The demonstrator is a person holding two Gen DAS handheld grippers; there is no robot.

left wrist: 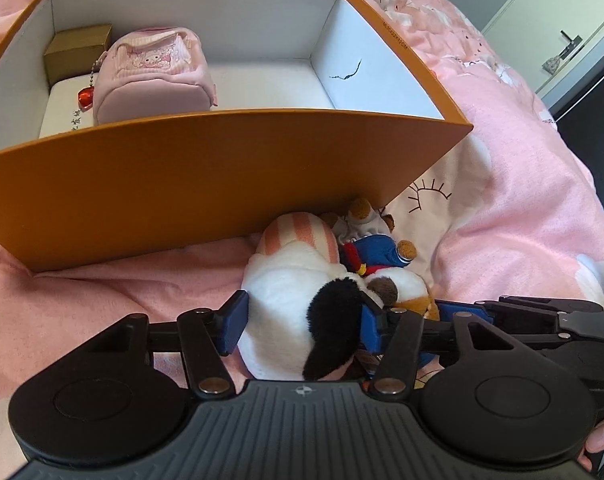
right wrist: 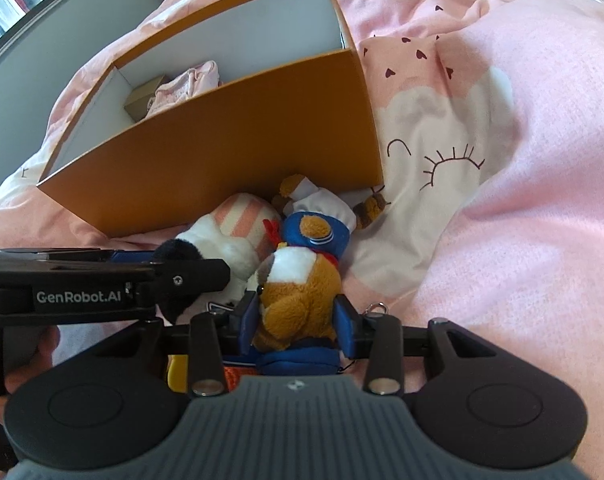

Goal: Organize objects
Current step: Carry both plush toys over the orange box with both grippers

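A white plush toy (left wrist: 289, 292) with a black ear and a pink-striped part lies on the pink quilt against the orange box's (left wrist: 221, 160) front wall. My left gripper (left wrist: 304, 324) has its blue pads pressed on both sides of it. Beside it lies a brown plush bear (right wrist: 302, 288) in a blue sailor hat and white outfit, and my right gripper (right wrist: 297, 320) is shut on its body. In the right wrist view the white plush (right wrist: 229, 240) and the orange box (right wrist: 221, 140) also show. The box holds a pink pouch (left wrist: 153, 76) and a small gold box (left wrist: 77, 48).
The right half of the orange box is bare white floor. A red heart charm (left wrist: 86, 96) hangs from the pouch. The pink quilt (right wrist: 522, 200) stretches in soft folds to the right. A grey door (left wrist: 562, 40) stands far right. Something yellow (right wrist: 177, 372) lies under the right gripper.
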